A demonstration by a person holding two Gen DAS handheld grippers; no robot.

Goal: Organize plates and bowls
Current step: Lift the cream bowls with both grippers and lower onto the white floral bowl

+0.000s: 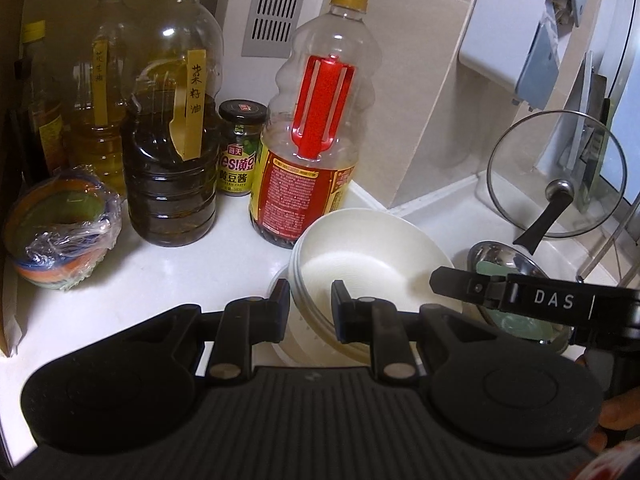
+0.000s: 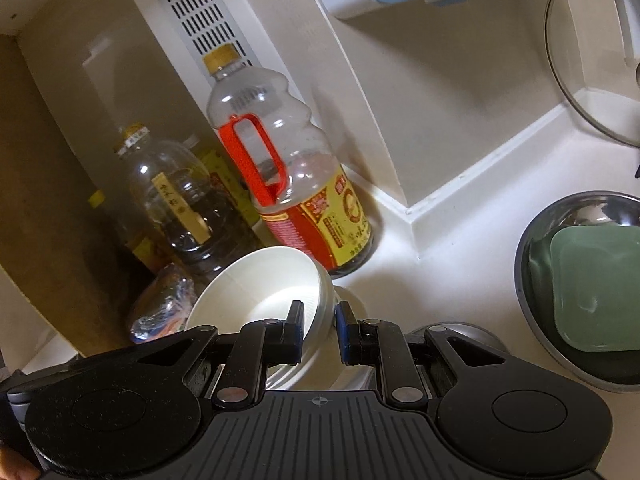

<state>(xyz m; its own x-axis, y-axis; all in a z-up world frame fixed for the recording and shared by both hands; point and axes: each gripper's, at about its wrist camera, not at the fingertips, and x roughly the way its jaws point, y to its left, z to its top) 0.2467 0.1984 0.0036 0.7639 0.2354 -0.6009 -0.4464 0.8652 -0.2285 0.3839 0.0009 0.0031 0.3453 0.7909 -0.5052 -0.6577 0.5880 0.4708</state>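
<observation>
Bowls point(image 1: 360, 256), white, stacked, light but slippery, sit clamped by the rim wall between both tongs, left tongs point(image 1: 311, 304) and right tongs point(image 2: 320, 330) narrow on opposite sides.

The stacked bowls point(image 1: 372, 256) are plain white, on a white surface point(image 1: 168, 280). The soy sauce bottle point(image 1: 316, 128) is clear with a red handle, gold cap and red-and-yellow label. A pale green square dish point(image 2: 596, 288) sits in a silver steel bowl point(image 2: 560, 216). Both tools are black with blue pads.
</observation>
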